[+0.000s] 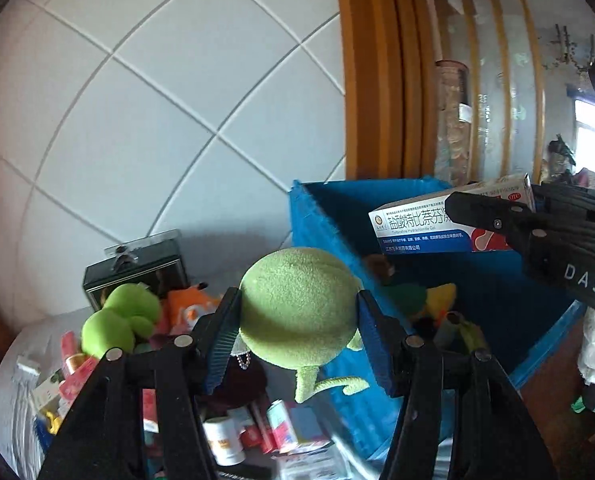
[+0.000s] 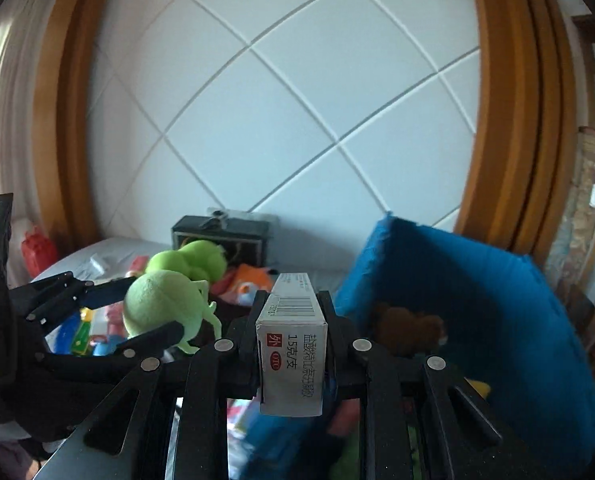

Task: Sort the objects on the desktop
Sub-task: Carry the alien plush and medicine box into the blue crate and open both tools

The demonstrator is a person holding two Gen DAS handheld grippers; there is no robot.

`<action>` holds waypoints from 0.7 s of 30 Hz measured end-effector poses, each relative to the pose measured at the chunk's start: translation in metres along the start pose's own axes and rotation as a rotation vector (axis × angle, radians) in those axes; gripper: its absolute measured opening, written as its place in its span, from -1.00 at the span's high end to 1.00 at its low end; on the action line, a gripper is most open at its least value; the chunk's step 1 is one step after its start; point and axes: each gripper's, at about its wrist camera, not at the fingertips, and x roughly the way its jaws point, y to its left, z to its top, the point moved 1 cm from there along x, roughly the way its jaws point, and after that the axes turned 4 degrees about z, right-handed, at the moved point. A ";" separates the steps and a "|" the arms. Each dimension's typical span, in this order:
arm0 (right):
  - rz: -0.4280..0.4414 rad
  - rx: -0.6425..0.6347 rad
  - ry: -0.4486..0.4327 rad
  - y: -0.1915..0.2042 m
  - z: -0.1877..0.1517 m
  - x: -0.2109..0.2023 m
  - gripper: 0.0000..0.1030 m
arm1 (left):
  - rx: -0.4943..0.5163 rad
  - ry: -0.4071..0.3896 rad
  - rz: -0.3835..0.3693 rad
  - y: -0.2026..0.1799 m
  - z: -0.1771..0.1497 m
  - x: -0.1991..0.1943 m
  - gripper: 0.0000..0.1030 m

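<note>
Left gripper (image 1: 297, 320) clamped on round green plush toy (image 1: 297, 308), squeezed at widest girth; soft, light, springy, thin limbs dangling below the pads. Right gripper (image 2: 293, 332) closed on white-and-blue cardboard medicine box (image 2: 293, 344); light, crushable, best pinched across broad faces. Long axis running forward along the fingers, barcode end farthest out. Blue fabric bin (image 2: 497, 300) just ahead-right.

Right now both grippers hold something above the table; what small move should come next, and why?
Probably carry the left gripper, shut on the green plush toy, sideways over the blue bin. Other plush toys already lie inside, and it hangs beside the rim.
</note>
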 end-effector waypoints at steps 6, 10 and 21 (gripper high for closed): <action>-0.134 0.056 0.104 -0.110 0.013 0.008 0.56 | 0.019 0.107 -0.130 -0.080 0.063 0.065 -0.10; -0.111 0.191 0.240 -0.186 -0.001 0.049 0.56 | 0.016 0.246 -0.152 -0.129 0.081 0.134 -0.10; -0.051 0.408 0.558 -0.270 -0.080 0.154 0.56 | 0.080 0.612 -0.066 -0.182 0.044 0.263 -0.12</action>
